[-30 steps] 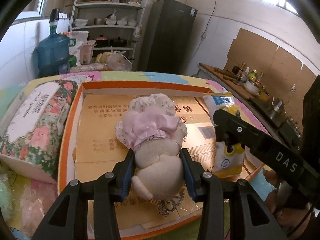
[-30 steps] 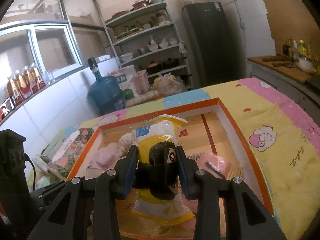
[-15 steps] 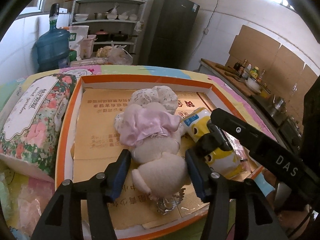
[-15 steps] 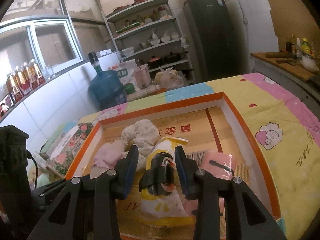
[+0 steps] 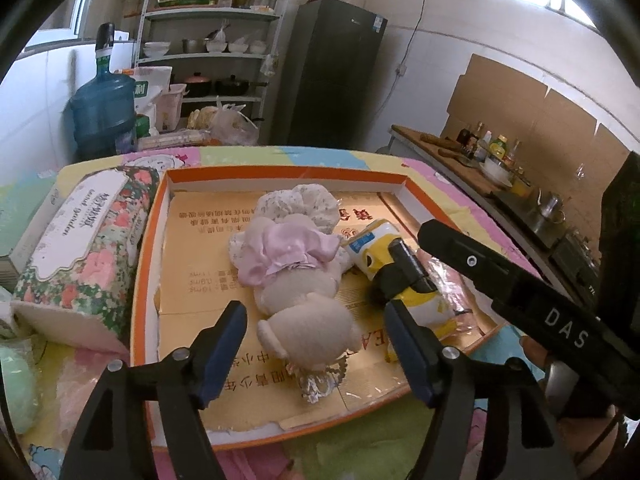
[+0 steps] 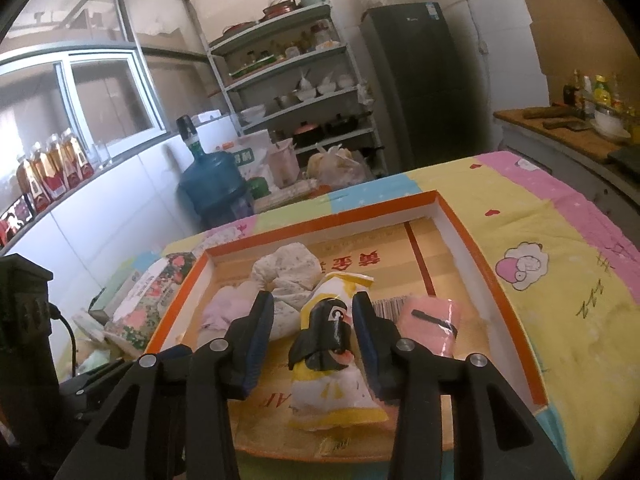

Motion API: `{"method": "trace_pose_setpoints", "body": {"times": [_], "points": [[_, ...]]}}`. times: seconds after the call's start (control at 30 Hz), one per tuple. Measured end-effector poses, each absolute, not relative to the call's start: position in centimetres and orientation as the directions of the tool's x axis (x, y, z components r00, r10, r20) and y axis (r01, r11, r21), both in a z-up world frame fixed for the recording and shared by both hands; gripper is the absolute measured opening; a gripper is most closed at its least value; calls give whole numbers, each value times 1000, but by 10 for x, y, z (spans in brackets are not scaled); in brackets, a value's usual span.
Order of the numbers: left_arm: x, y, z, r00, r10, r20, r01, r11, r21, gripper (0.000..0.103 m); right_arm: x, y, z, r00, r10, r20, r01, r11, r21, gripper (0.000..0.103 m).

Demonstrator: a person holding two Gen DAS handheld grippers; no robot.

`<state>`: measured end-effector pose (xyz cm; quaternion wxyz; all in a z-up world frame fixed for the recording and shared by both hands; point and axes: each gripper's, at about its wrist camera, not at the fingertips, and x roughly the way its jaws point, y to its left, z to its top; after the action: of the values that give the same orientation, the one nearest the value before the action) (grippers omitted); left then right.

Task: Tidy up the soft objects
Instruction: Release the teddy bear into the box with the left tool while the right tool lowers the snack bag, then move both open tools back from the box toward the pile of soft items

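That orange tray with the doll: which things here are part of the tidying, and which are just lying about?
Part of the job:
orange tray
rag doll
yellow packet
pink roll
floral tissue pack

Just lying about:
water jug
shelf
fridge

Left hand-held gripper (image 5: pixel 316 346) open w/ plush doll (image 5: pixel 292 276) lying btwn fingers in orange tray (image 5: pixel 150 240).

Blue water jug (image 5: pixel 103 114) beside shelf rack (image 5: pixel 212 46); dark fridge (image 5: pixel 334 70).
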<state>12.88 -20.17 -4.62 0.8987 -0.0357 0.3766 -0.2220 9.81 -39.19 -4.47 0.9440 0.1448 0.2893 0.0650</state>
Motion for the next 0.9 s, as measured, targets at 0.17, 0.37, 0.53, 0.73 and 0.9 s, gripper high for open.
{"method": "trace_pose_setpoints", "body": {"times": [0.17, 0.37, 0.53, 0.73, 0.9], "points": [[120, -197, -40, 633, -427, -646, 372, 899, -230, 72, 88, -391, -39, 831, 200, -519, -34, 950, 310, 48], [110, -190, -30, 656, -429, -622, 373, 900, -228, 72, 75, -390, -32, 839, 192, -509, -31, 951, 307, 49], [99, -184, -22, 672, -431, -603, 373, 900, -227, 72, 63, -384, -24, 847, 186, -498, -35, 954, 297, 50], [84, -173, -15, 693, -424, -584, 369, 903, -218, 72, 49, -377, -17, 855, 184, -484, -40, 955, 293, 51], [74, -161, -9, 715, -413, -564, 358, 909, -212, 72, 37, -366, -11, 861, 186, -473, -48, 956, 289, 53]]}}
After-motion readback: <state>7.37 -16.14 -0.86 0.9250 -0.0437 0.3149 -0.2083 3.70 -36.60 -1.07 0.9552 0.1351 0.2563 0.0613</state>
